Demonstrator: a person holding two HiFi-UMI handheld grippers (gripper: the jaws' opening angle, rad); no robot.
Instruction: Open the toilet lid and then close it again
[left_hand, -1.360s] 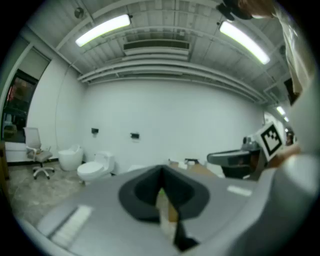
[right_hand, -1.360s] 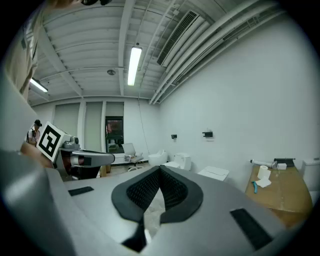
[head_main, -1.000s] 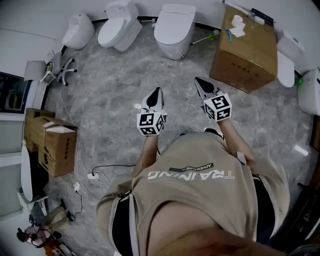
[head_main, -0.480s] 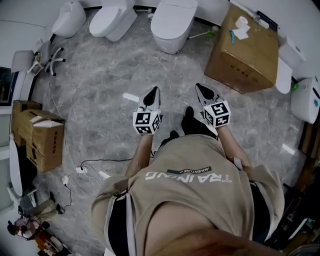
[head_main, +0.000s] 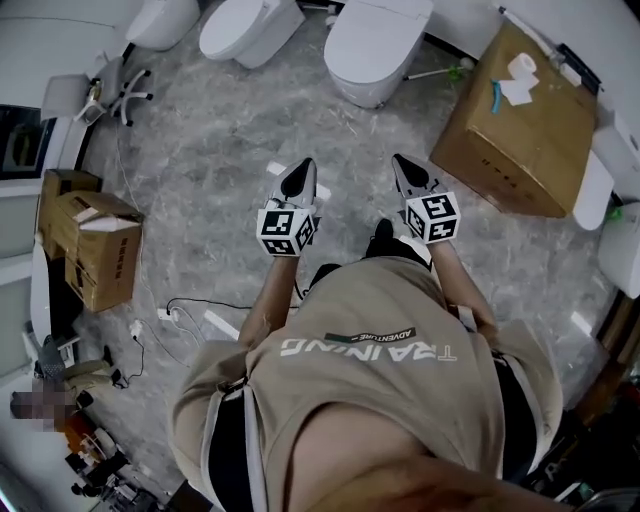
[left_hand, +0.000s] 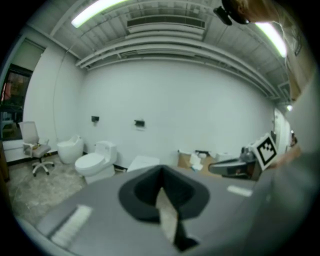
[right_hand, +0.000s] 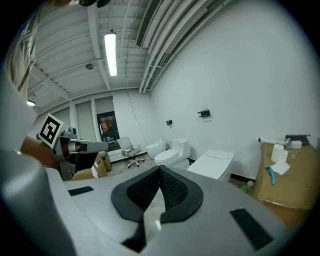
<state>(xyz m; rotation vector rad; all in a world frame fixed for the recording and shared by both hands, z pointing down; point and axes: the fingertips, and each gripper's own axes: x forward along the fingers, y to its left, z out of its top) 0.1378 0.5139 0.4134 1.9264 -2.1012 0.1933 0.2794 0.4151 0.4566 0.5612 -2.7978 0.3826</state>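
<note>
Jaws of left hand-held gripper (head_main: 302, 170) pressed together at the tips, nothing between. Same for right hand-held gripper (head_main: 402, 165): closed tip to tip, empty. Both held side by side with a gap between them, pointing forward over the grey marbled floor (head_main: 200, 180), just ahead of the person's tan shirt (head_main: 380, 370). Square white toilet (head_main: 365, 85) against the far wall, ahead of the two tools and well apart from both; lid (head_main: 385, 25) down and flat. Seen low and centred past the closed jaws in the left gripper view, off to the right in the right gripper view. Left of it, a rounded white toilet (head_main: 245, 25), also shut, then an egg-shaped one (head_main: 160, 15) at the frame edge. Right of it, a large cardboard box (head_main: 520, 125) with a toilet-paper roll (head_main: 522, 65) on top. Along the left side: smaller open cardboard box (head_main: 95, 250), white office chair (head_main: 115, 90), black cable (head_main: 195, 305) trailing across the floor.
</note>
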